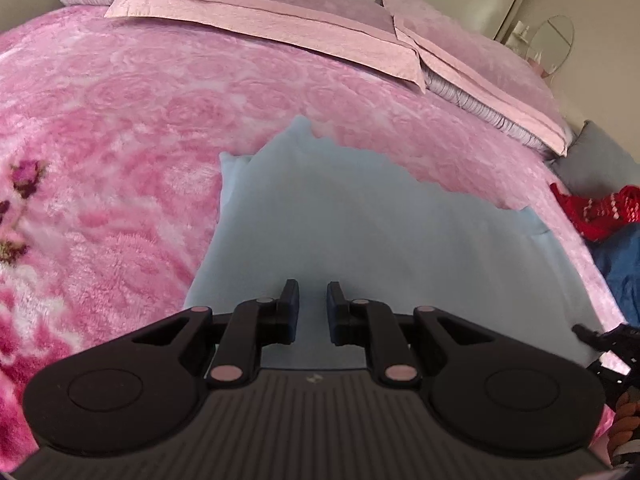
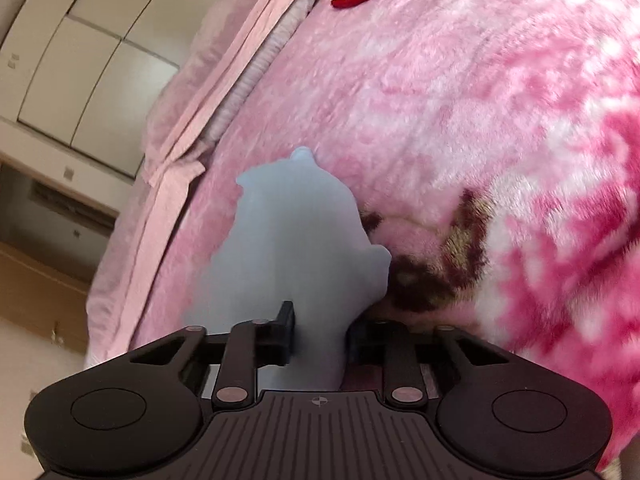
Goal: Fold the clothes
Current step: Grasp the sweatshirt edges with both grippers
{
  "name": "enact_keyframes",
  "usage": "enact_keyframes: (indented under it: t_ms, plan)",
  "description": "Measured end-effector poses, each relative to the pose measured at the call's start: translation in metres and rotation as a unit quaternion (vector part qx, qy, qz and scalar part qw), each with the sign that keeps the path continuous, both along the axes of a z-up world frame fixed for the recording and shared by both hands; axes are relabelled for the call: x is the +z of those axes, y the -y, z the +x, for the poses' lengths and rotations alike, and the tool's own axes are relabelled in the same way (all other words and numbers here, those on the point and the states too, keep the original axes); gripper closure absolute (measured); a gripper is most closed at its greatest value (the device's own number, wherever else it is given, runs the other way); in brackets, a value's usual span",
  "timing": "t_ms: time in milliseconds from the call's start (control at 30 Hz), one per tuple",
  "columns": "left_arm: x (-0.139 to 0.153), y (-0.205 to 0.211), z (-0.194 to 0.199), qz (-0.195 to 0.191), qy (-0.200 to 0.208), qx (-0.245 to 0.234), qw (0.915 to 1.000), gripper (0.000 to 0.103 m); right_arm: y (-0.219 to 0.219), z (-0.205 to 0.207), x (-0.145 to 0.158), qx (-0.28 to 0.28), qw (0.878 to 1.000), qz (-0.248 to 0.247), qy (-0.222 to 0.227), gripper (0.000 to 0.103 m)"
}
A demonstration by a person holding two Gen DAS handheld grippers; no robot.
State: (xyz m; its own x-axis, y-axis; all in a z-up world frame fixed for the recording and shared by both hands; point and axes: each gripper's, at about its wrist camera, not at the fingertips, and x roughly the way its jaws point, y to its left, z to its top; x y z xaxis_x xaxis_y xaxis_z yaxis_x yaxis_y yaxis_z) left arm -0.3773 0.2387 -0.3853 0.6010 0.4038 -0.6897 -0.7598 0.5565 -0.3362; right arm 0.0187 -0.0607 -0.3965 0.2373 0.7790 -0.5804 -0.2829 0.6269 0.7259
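Observation:
A light blue garment [image 1: 360, 232] lies spread on the pink floral blanket [image 1: 120, 140] of a bed. My left gripper [image 1: 313, 304] hovers over its near part, jaws slightly apart with nothing between them. My right gripper [image 2: 318, 332] is shut on a bunched edge of the same blue garment [image 2: 296, 240], which rises between the fingers and hides most of the right finger. The right gripper's tip also shows in the left wrist view [image 1: 600, 340] at the garment's right edge.
Two pink pillows [image 1: 280, 12] lie at the head of the bed. A red knitted item [image 1: 596, 212] and a dark blue cloth [image 1: 624, 272] lie at the bed's right side. Cream wardrobe doors [image 2: 80, 60] stand beyond the bed.

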Motion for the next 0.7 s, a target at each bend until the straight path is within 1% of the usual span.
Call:
enact_keyframes:
  t_ms: [67, 100, 133, 167, 200, 233, 267, 333, 367, 400, 467, 500, 567, 600, 667, 700]
  plan:
    - [0.0, -0.006, -0.006, -0.013, 0.015, 0.003, 0.9998, 0.092, -0.014, -0.009, 0.016, 0.03, 0.997, -0.058, 0.045, 0.083]
    - [0.001, -0.008, -0.01, -0.017, 0.022, 0.007, 0.9996, 0.092, -0.026, -0.018, 0.027, 0.053, 0.989, -0.097, 0.093, 0.084]
    - [0.002, -0.011, -0.015, -0.022, 0.028, 0.011, 0.9993, 0.092, -0.04, -0.033, 0.039, 0.078, 0.976, -0.132, 0.157, 0.085]
    - [0.003, -0.013, -0.02, -0.026, 0.036, 0.016, 0.9989, 0.092, -0.054, -0.049, 0.051, 0.102, 0.956, -0.163, 0.222, 0.085]
    - [0.004, -0.015, -0.026, -0.031, 0.045, 0.021, 0.9983, 0.092, -0.067, -0.07, 0.063, 0.126, 0.931, -0.179, 0.292, 0.086]
    - [0.005, -0.017, -0.031, -0.036, 0.054, 0.026, 0.9976, 0.092, -0.079, -0.092, 0.074, 0.149, 0.901, -0.191, 0.359, 0.087]
    - [0.006, -0.018, -0.037, -0.04, 0.063, 0.031, 0.9967, 0.092, -0.09, -0.116, 0.081, 0.174, 0.87, -0.193, 0.418, 0.087]
    - [0.008, -0.022, -0.048, -0.051, 0.08, 0.041, 0.9947, 0.092, -0.111, -0.165, 0.089, 0.231, 0.799, -0.188, 0.522, 0.087]
    - [0.008, -0.023, -0.053, -0.056, 0.088, 0.046, 0.9935, 0.092, -0.12, -0.19, 0.087, 0.266, 0.766, -0.183, 0.557, 0.087]
    - [0.008, -0.025, -0.059, -0.062, 0.095, 0.05, 0.9923, 0.092, -0.129, -0.214, 0.084, 0.299, 0.732, -0.178, 0.586, 0.087]
    - [0.008, -0.024, -0.065, -0.068, 0.101, 0.053, 0.9911, 0.092, -0.144, -0.255, 0.064, 0.361, 0.677, -0.177, 0.616, 0.087]
    - [0.008, -0.024, -0.067, -0.071, 0.103, 0.054, 0.9907, 0.092, -0.15, -0.273, 0.049, 0.387, 0.655, -0.18, 0.623, 0.087]
    - [0.008, -0.022, -0.072, -0.076, 0.107, 0.054, 0.9898, 0.093, -0.161, -0.299, 0.017, 0.445, 0.62, -0.2, 0.614, 0.081]
    - [0.008, -0.021, -0.074, -0.079, 0.109, 0.055, 0.9894, 0.093, -0.164, -0.306, 0.007, 0.463, 0.607, -0.212, 0.61, 0.074]
    - [0.009, -0.02, -0.079, -0.084, 0.113, 0.056, 0.9885, 0.093, -0.16, -0.316, 0.0, 0.46, 0.584, -0.219, 0.631, 0.069]
    - [0.009, -0.019, -0.081, -0.086, 0.115, 0.056, 0.988, 0.093, -0.158, -0.319, -0.001, 0.46, 0.577, -0.221, 0.637, 0.067]
